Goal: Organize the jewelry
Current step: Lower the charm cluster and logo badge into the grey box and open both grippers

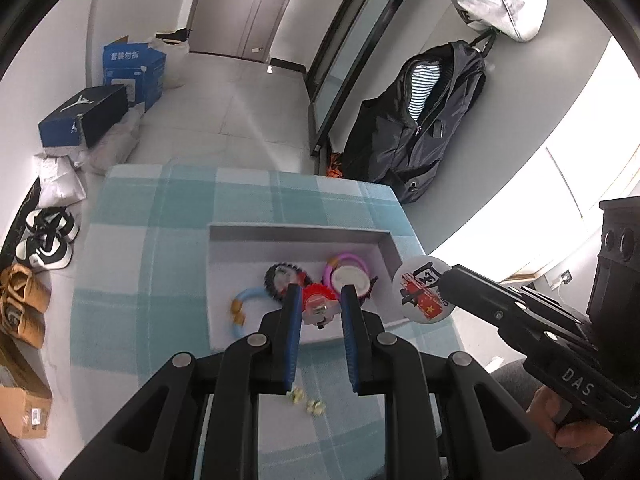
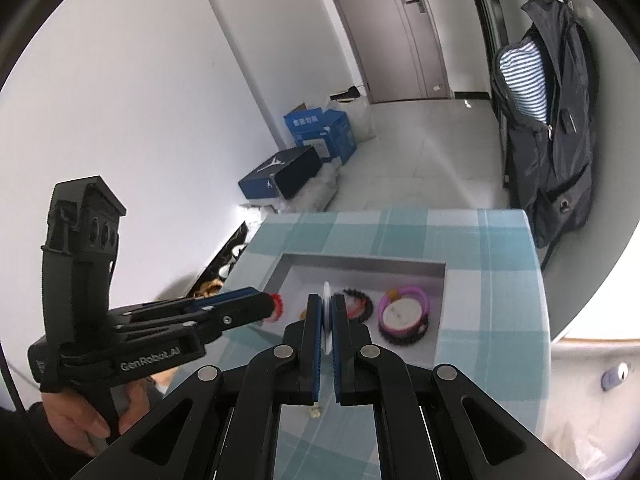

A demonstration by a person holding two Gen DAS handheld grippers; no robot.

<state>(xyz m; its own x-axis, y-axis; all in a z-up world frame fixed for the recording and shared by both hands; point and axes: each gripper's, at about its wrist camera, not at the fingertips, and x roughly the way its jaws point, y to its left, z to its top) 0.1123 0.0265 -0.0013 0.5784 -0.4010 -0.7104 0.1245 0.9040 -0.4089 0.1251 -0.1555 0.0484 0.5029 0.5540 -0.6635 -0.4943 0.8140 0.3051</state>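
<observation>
Round badge (image 1: 423, 290) edge-on in right claw (image 2: 327, 312), face sideways; red brooch (image 1: 318, 298) (clasp up) pinched by left claw (image 1: 320, 304).

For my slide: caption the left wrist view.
Left gripper holds a red clip over the tray.

— Where does the tray (image 1: 224, 280) sit?
— On the tabletop (image 1: 132, 264), toward its far half. Inside it, a ring (image 1: 243, 308) lies at the left, a toothed hoop (image 1: 286, 276) in the middle, and a bangle (image 1: 346, 274) at the right, around a round disc.

— And the tongs?
— The left tongs (image 1: 320, 308) hang over the tray's near edge with a small brooch (image 1: 318, 302) between them. The right tongs (image 2: 327, 320) hold a badge (image 1: 422, 290) over the tray's right wall.

— Anything nearer?
— Two earrings (image 1: 306, 400) lie on the tabletop in front of the tray. Shoe boxes (image 1: 86, 114) stand on the floor behind, at the left.
</observation>
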